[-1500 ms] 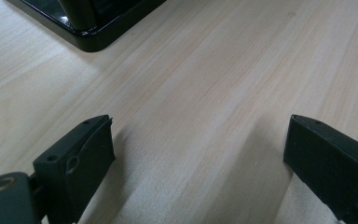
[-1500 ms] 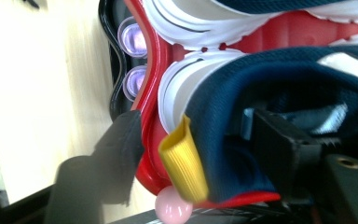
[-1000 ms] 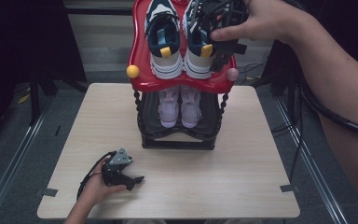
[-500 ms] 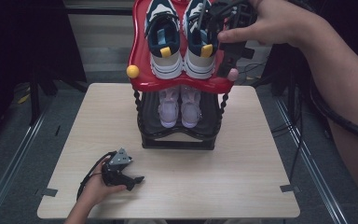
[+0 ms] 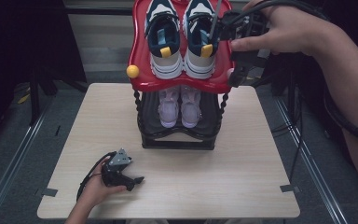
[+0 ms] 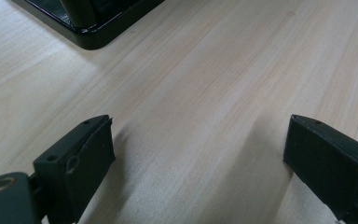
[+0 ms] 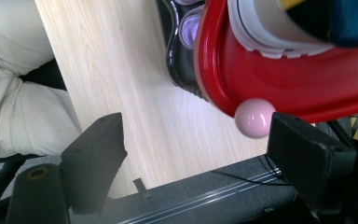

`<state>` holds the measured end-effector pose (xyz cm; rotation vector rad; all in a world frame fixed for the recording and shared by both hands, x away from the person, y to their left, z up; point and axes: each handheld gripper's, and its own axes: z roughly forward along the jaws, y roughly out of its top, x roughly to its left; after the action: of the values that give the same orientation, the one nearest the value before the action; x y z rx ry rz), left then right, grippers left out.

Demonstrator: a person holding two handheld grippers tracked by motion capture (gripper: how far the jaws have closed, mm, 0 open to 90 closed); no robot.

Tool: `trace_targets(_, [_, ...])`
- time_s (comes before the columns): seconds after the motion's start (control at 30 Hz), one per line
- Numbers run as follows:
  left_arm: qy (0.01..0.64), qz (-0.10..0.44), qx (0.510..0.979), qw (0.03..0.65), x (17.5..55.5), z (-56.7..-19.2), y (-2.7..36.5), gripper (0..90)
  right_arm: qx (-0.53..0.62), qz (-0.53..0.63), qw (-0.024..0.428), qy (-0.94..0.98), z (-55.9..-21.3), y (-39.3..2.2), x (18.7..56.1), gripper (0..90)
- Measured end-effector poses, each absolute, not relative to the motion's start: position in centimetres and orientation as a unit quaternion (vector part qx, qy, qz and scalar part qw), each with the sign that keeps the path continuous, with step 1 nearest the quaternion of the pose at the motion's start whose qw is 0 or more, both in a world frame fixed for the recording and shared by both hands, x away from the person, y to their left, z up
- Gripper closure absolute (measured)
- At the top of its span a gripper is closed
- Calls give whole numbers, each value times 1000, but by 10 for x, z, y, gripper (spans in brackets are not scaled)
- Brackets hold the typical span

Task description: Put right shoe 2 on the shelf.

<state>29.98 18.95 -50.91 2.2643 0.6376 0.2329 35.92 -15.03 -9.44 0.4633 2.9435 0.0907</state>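
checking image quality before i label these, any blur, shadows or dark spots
High view: sharp on the table, surroundings fall dark. Left gripper view: crisp wood grain, soft shadows beside the open jaws. Right gripper view: navy sneaker at top blurred, pink ball in focus.

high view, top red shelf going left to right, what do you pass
yellow ball → left navy and white sneaker → right navy and white sneaker → right gripper, held at the shelf's right edge.

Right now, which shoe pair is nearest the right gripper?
The navy-and-white pair on the red top shelf, beside the right gripper; the lilac pair sits a tier lower.
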Motion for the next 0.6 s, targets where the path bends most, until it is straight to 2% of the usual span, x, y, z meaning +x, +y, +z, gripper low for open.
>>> trace_targets(0.6, [250, 91, 886, 379, 299, -509, 190, 78, 163, 20, 62, 984, -116, -175, 344, 188])
